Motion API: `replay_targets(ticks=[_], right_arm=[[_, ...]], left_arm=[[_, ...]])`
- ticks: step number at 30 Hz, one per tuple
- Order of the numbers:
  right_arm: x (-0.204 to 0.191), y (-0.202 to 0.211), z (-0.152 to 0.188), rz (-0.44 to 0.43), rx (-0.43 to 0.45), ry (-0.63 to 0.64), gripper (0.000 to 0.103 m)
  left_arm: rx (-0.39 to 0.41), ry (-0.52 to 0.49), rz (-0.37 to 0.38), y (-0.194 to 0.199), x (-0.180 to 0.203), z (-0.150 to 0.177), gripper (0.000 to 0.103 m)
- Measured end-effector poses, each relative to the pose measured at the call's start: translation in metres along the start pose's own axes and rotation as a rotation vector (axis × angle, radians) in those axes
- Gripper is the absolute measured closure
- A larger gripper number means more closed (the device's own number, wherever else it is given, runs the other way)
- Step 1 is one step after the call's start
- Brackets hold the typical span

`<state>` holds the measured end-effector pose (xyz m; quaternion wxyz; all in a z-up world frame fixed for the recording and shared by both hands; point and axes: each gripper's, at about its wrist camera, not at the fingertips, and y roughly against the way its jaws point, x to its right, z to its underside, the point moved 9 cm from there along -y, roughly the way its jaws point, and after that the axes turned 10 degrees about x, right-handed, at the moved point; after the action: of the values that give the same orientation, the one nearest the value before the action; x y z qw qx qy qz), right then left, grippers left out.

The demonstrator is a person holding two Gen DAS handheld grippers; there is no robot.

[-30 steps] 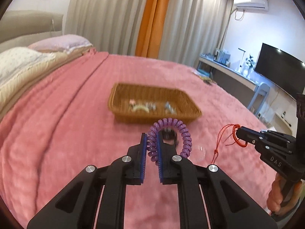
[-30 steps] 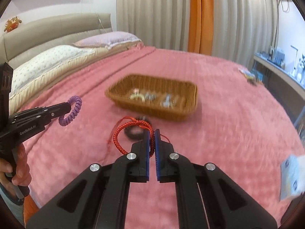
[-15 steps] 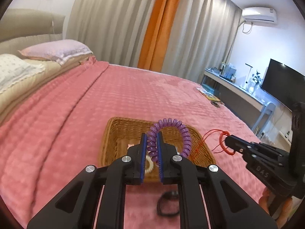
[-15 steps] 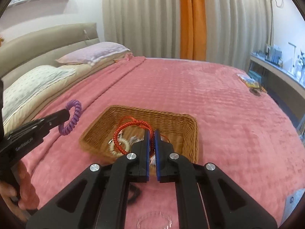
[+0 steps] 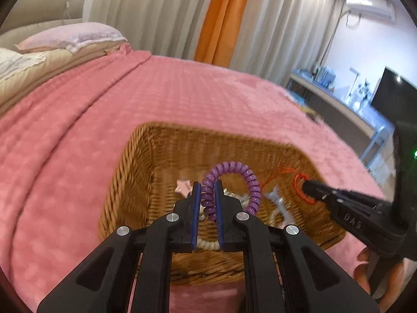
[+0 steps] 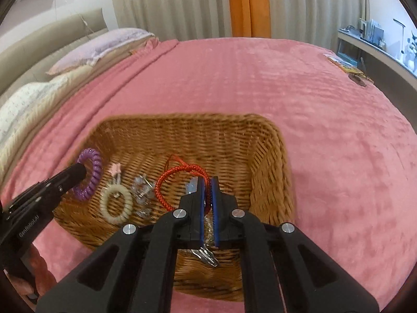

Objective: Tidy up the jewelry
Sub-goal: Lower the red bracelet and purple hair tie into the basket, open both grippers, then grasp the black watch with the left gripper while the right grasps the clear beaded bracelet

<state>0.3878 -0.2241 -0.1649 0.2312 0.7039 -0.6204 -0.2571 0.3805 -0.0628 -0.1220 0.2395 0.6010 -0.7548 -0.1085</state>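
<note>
Wicker basket point(image 6: 271, 161): one, with one cream ring point(image 6: 116, 203) and maybe two clear clips point(image 6: 142, 187). Your left gripper point(image 5: 207, 191) pinches one purple coil point(image 5: 234, 180); your right gripper point(image 6: 207, 186) pinches one red cord bracelet point(image 6: 179, 180)

Basket point(image 6: 271, 161) on bed point(image 6: 325, 135) below me; coil tie point(image 6: 90, 174) held over left part, cord bracelet point(image 6: 179, 174) right of it.

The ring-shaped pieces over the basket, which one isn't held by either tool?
The cream ring, lying loose on the basket floor. The purple coil and red cord bracelet are each clamped in a tool.
</note>
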Motion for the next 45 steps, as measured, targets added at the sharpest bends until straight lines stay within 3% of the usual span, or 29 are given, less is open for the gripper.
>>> replay_targets(ticks=[4, 6, 13, 15, 16, 17, 24, 29, 36, 40, 42, 45], right_arm=[[-0.002, -0.002, 0.005, 0.023, -0.009, 0.035, 0.099], [-0.006, -0.001, 0.005, 0.019, -0.011, 0.04, 0.098], [-0.006, 0.008, 0.006, -0.029, -0.006, -0.005, 0.079], [-0.005, 0.015, 0.004, -0.039, 0.01, -0.023, 0.069], [-0.004, 0.021, 0.003, -0.041, 0.023, -0.032, 0.056], [-0.003, 0.025, 0.001, -0.038, 0.034, -0.037, 0.051], [0.003, 0.074, 0.006, -0.026, 0.105, -0.06, 0.05], [0.014, 0.11, 0.039, 0.019, 0.12, -0.046, 0.05], [0.022, 0.123, 0.093, 0.064, 0.059, -0.004, 0.051], [0.025, 0.119, 0.121, 0.07, 0.0, -0.003, 0.051], [0.026, 0.116, 0.13, 0.075, -0.021, -0.002, 0.058], [0.026, 0.115, 0.132, 0.07, -0.024, -0.009, 0.059]], left_arm=[[-0.029, -0.011, -0.004, -0.006, 0.0, 0.008, 0.093], [-0.028, -0.022, -0.016, -0.006, -0.001, 0.009, 0.086], [0.022, 0.007, 0.005, 0.015, 0.0, 0.001, 0.069], [0.045, 0.019, 0.015, 0.026, 0.0, -0.001, 0.066], [0.054, 0.023, 0.02, 0.03, 0.0, -0.002, 0.066], [0.064, 0.026, 0.022, 0.036, 0.001, -0.003, 0.066], [0.117, 0.069, 0.1, 0.088, 0.017, 0.016, 0.061], [0.102, 0.06, 0.132, 0.106, 0.029, 0.041, 0.061], [0.033, 0.042, 0.133, 0.109, 0.034, 0.078, 0.061], [-0.052, 0.053, 0.134, 0.094, 0.03, 0.097, 0.061], [-0.076, 0.068, 0.149, 0.088, 0.029, 0.1, 0.061], [-0.13, 0.085, 0.195, 0.08, 0.032, 0.112, 0.061]])
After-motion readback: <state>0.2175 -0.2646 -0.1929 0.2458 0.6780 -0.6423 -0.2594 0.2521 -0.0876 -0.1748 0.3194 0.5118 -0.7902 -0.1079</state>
